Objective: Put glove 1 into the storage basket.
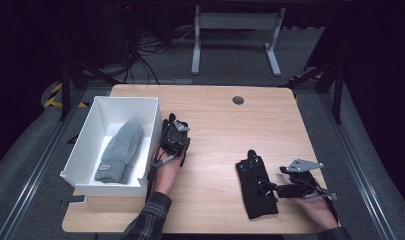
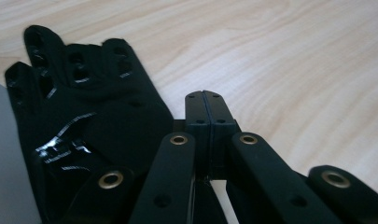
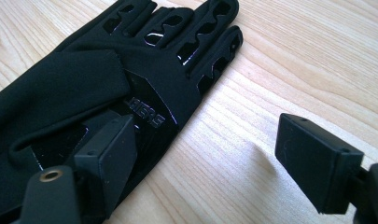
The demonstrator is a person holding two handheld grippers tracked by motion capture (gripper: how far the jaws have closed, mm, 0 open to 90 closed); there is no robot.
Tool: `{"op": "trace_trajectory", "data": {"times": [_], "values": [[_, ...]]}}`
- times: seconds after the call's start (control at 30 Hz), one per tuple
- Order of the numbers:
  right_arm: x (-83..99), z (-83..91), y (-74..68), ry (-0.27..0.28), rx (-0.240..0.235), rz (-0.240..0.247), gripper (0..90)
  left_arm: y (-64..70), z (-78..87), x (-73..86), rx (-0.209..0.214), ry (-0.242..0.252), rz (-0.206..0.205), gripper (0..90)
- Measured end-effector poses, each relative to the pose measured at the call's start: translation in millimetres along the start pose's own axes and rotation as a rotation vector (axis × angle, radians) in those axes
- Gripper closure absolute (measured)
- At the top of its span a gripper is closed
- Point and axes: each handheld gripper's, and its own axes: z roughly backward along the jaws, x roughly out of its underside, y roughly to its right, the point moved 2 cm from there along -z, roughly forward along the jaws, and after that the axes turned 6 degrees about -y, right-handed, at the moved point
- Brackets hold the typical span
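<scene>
While the left gripper [image 1: 173, 131] rests with its jaws pressed together on nothing beside the white box [image 1: 90, 134], the right gripper [image 1: 270, 188] sits at about five o'clock on the wooden table [image 1: 230, 130], jaws spread wide. One jaw lies over the black glove [image 1: 255, 190], the other over bare wood; nothing is gripped. The glove lies flat, fingers pointing to twelve o'clock. A grey beanie [image 1: 121, 150] lies inside the box at nine o'clock.

Left gripper [image 1: 174, 131] has its fingers pressed together; right gripper [image 1: 270, 187] fingers spread wide.
</scene>
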Motion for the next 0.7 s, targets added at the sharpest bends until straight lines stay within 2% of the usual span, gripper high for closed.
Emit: {"op": "trace_trajectory", "data": {"times": [0.13, 0.2, 0.27, 0.3, 0.4, 0.5, 0.7], "values": [[-0.7, -0.6, -0.2, -0.003, 0.000, 0.002, 21.7, -4.7, -14.1, 0.3, -0.054, -0.036, 0.018, 90.0], [-0.5, 0.3, -1.1, -0.001, 0.000, 0.007, 21.7, -5.5, -18.0, 0.7, -0.045, -0.042, 0.031, 90.0], [-0.3, 0.9, -1.6, -0.001, 0.001, 0.009, 21.7, -7.0, -22.7, 2.2, -0.077, -0.071, 0.028, 90.0], [-0.4, 0.9, -1.7, -0.001, 0.000, 0.010, 21.7, -7.4, -26.2, 3.4, -0.070, -0.084, 0.033, 90.0], [-0.6, 0.5, -1.7, -0.002, 0.001, 0.011, 21.7, -7.5, -28.0, 5.2, -0.065, -0.079, 0.043, 90.0], [-0.5, 0.7, -1.8, -0.002, 0.003, 0.012, 21.7, -5.5, -26.7, 6.1, -0.053, -0.089, 0.029, 90.0], [-1.3, 0.0, -1.9, -0.003, 0.005, 0.016, 21.7, 5.7, -21.5, 12.2, 0.032, -0.102, -0.005, 90.0]]}}
